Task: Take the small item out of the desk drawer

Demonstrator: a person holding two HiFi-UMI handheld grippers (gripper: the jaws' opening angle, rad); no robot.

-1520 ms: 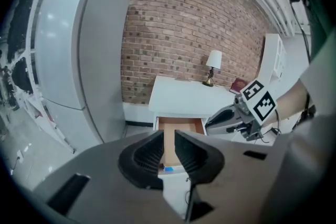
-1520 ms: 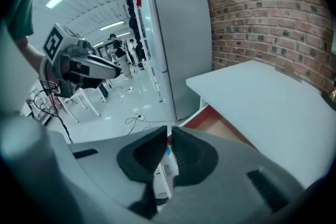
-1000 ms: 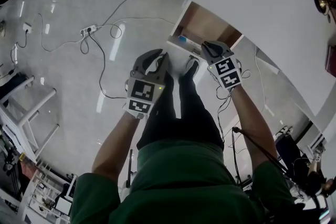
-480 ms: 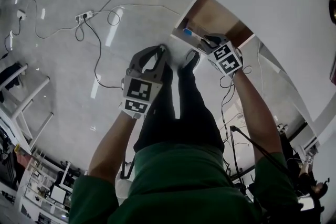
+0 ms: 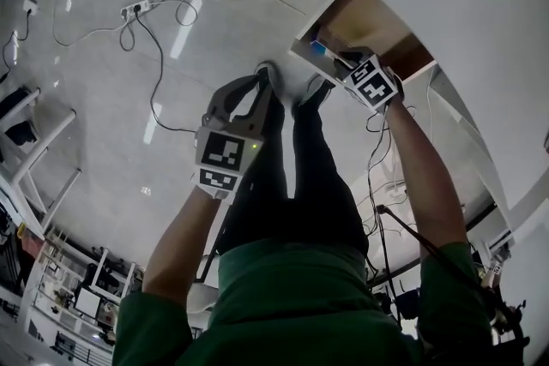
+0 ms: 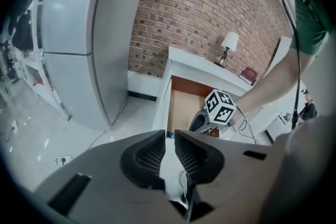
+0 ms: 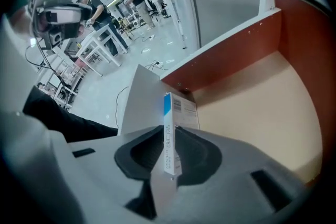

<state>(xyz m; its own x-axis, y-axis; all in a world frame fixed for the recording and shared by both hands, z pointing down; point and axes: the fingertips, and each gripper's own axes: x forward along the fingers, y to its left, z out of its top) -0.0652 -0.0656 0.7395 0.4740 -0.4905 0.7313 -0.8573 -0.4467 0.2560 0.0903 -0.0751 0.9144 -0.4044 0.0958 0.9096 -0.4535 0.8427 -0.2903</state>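
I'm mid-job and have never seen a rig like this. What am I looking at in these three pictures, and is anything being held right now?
There is no robot arm here. A person holds a two-jaw gripper in each hand. The head view comes from a camera on the person's head, looking steeply down. The other two pictures come from cameras that ride on the grippers and look along their jaws.

The right gripper is at the open desk drawer. Its jaws are closed on a small white box with a blue stripe, which stands on edge between them. In the head view you can see the same gripper at the drawer's front.

The left gripper hangs outside the drawer. Its jaws are a narrow gap apart, with nothing between them.
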